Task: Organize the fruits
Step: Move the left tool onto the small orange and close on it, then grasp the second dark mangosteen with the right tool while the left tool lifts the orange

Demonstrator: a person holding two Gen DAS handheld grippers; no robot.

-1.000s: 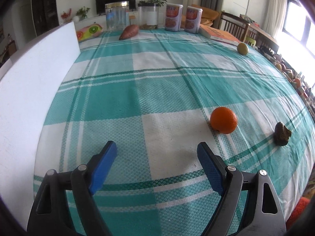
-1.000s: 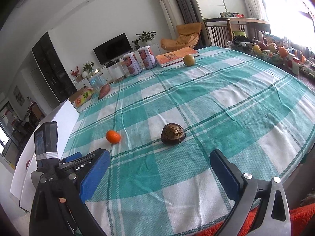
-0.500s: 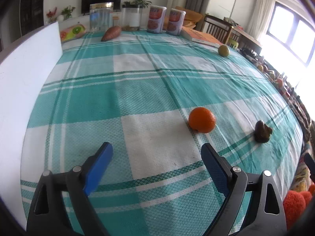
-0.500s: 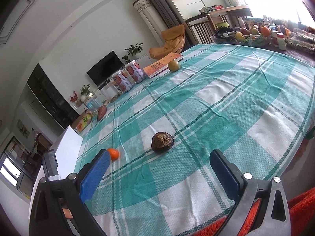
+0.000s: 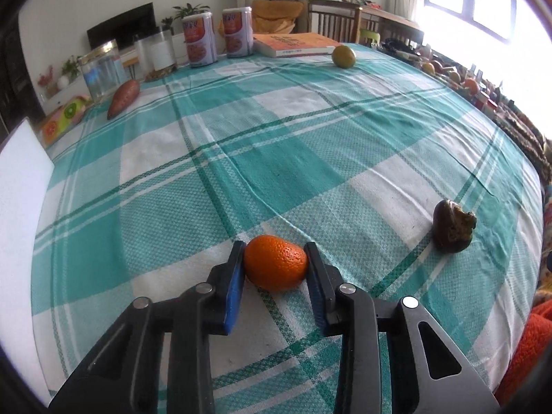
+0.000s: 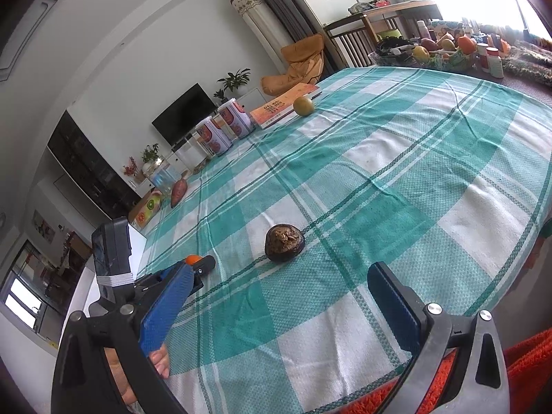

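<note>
On the teal plaid tablecloth (image 5: 310,145) lies a small orange (image 5: 276,267), and my left gripper (image 5: 275,246) is shut on it, one blue pad pressed to each side. In the right wrist view only a sliver of that orange (image 6: 193,259) shows behind the left gripper's fingertips (image 6: 203,264). A dark brown, rough fruit (image 5: 452,226) lies to the right of the orange. My right gripper (image 6: 279,276) stands open just short of the same dark fruit (image 6: 284,242), nothing between its fingers. A yellow-green fruit (image 5: 343,56) sits far back by a book.
A sweet potato (image 5: 123,98), glass jars (image 5: 103,69), two cans (image 5: 199,39) and an orange book (image 5: 296,44) line the table's far edge. A white board (image 5: 20,207) stands along the left side. A bowl of fruit (image 6: 441,51) sits beyond the far right.
My left gripper moved forward to the orange and shut on it. The right gripper has rolled and drifted a little, still open.
</note>
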